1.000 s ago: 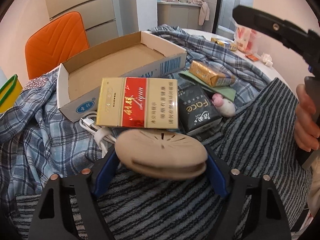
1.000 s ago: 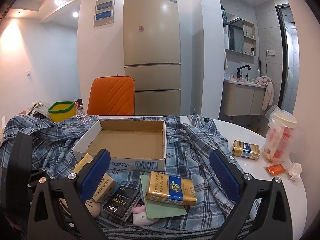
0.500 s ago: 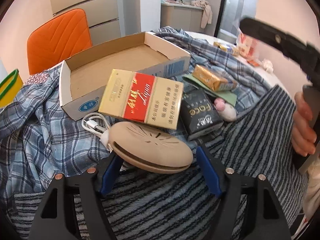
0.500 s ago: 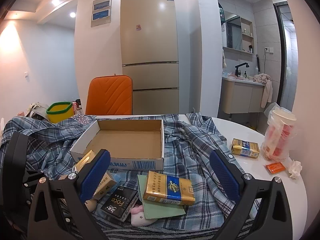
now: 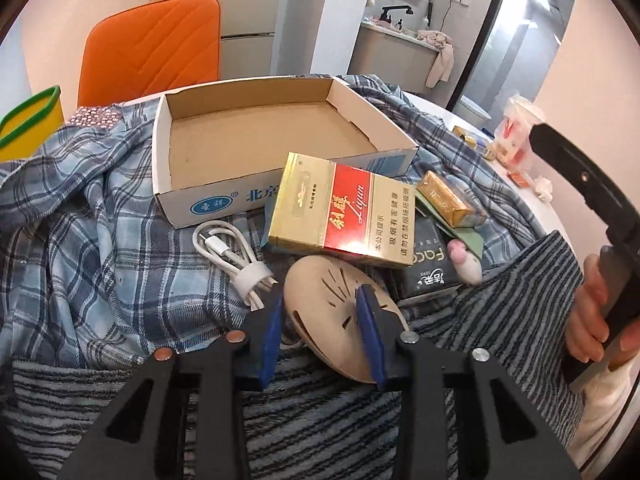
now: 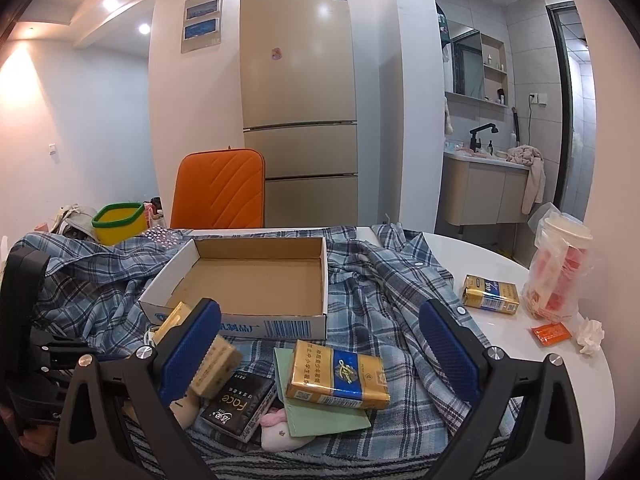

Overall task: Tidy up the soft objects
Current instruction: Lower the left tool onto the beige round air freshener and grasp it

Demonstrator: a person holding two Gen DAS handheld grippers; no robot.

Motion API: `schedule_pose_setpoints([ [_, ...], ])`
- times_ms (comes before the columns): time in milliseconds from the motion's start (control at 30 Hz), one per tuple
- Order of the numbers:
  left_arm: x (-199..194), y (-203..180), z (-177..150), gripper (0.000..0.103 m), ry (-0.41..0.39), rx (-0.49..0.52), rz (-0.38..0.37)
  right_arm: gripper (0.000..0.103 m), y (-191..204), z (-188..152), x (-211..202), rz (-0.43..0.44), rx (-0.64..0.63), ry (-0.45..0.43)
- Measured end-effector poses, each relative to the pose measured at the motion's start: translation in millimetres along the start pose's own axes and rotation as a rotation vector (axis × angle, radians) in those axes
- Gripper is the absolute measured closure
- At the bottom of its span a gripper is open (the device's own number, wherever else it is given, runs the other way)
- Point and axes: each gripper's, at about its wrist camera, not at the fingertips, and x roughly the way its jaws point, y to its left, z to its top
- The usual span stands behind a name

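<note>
Left gripper (image 5: 320, 304) jaws closing across beige round pad (image 5: 340, 320); soft, light, compressible—pinch near rim. Right gripper (image 6: 320, 344) wide, empty.

The open shallow cardboard box (image 5: 256, 136) sits on the blue plaid shirt (image 5: 100, 240). Against its near wall leans the gold-and-red cigarette carton (image 5: 340, 210), with the coiled white charging cable (image 5: 232, 252) to its left, the black tissue pack (image 5: 428, 268) to its right, and the round beige slotted disc (image 5: 332, 300) before it
</note>
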Motion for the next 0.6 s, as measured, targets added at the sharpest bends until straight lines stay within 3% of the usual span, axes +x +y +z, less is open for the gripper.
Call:
schedule_pose_setpoints([
  [100, -10, 1, 1, 0.084, -0.042, -0.014, -0.022, 0.002, 0, 0, 0, -0.003, -0.001, -0.002],
  [200, -26, -2, 2, 0.089, -0.1, 0.012, -0.038, 0.002, -1, -1, 1, -0.006, 0.0, -0.003],
  [400, -51, -20, 1, 0.09, -0.224, 0.124, 0.067, 0.002, -3, -1, 2, -0.009, -0.003, 0.0],
  [500, -46, -29, -2, 0.09, -0.225, 0.186, 0.146, 0.002, -3, -1, 2, -0.009, -0.002, 0.0],
  [600, -41, -31, -3, 0.09, -0.21, 0.196, 0.149, 0.002, -2, -1, 2, -0.008, -0.001, -0.001],
])
